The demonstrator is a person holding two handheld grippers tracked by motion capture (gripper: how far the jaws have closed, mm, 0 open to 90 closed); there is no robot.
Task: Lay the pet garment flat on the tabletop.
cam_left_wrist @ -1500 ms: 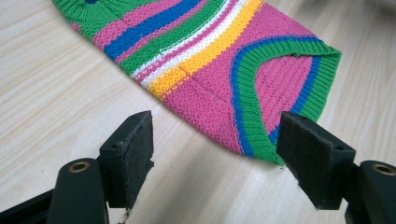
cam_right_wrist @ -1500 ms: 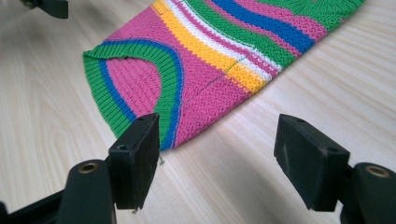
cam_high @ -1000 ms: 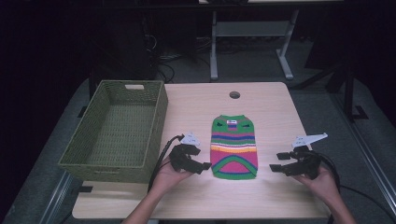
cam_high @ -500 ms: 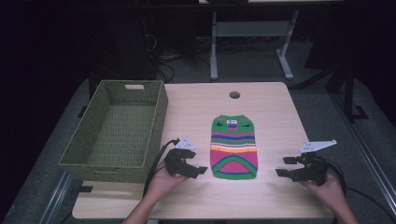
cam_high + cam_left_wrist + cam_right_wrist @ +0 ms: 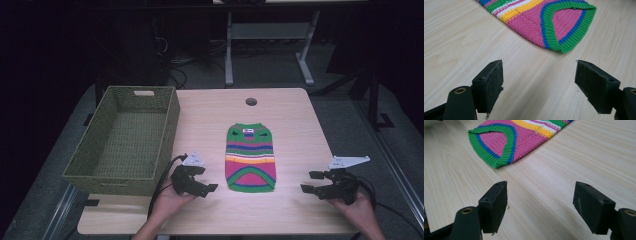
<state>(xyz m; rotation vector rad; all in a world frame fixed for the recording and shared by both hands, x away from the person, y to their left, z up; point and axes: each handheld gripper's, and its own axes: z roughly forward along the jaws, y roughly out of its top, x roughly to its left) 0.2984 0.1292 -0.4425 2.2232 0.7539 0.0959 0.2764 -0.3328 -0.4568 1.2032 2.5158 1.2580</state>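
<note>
Left gripper point(image 5: 209, 189) and right gripper point(image 5: 306, 182): jaws spread, empty, the right's having just opened further. Striped sweater point(image 5: 250, 158) lies flat on the table point(image 5: 290, 115), between them, untouched. Basket point(image 5: 125, 140) left of sweater, empty. Nothing grasped yet; all handling remains.

A dim lab or studio: lit wooden table point(image 5: 290, 115), floor cables point(image 5: 200, 50), metal desk frame point(image 5: 270, 35) behind.
</note>
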